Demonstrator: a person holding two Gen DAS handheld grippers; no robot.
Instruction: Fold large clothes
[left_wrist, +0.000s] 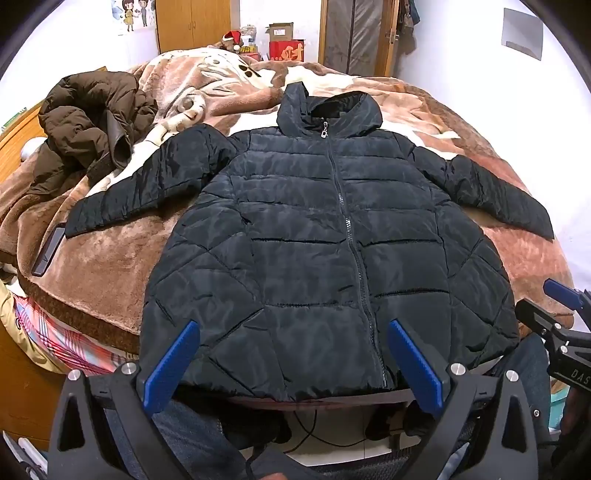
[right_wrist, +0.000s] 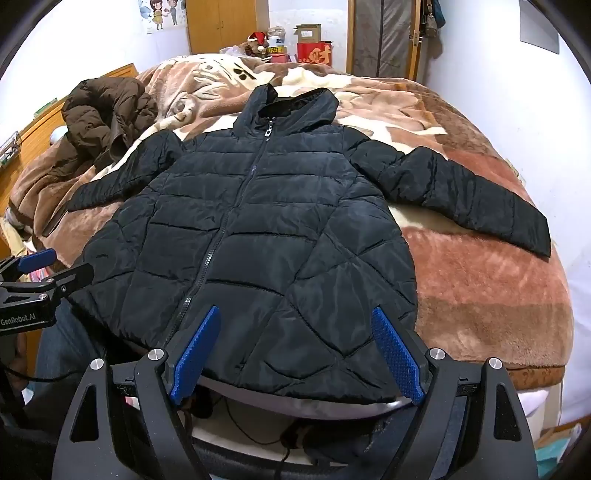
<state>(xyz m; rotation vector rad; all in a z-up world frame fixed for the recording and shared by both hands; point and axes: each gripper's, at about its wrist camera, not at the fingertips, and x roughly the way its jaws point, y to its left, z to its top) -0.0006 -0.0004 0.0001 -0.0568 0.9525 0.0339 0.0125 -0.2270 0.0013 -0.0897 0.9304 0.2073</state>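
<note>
My left gripper (left_wrist: 291, 360) is spread apart, holding nothing, above the hem of the jacket (left_wrist: 325, 236). My right gripper (right_wrist: 295, 349) is likewise apart, empty, above the same hem. The jacket lies flat, zipped, sleeves out, on the blanket (right_wrist: 480, 288) covering the bed. Left of the jacket lies a brown coat (left_wrist: 88, 122). Beyond the jacket stand a red box (left_wrist: 287, 51) and a wardrobe (left_wrist: 192, 24).

Landmark: black quilted hooded puffer jacket (left_wrist: 325, 236), flat on the brown plush blanket (left_wrist: 110, 288), sleeves spread sideways.
Left, behind it: crumpled brown padded coat (left_wrist: 92, 122).
By its left cuff: dark flat phone (left_wrist: 48, 254).
</note>
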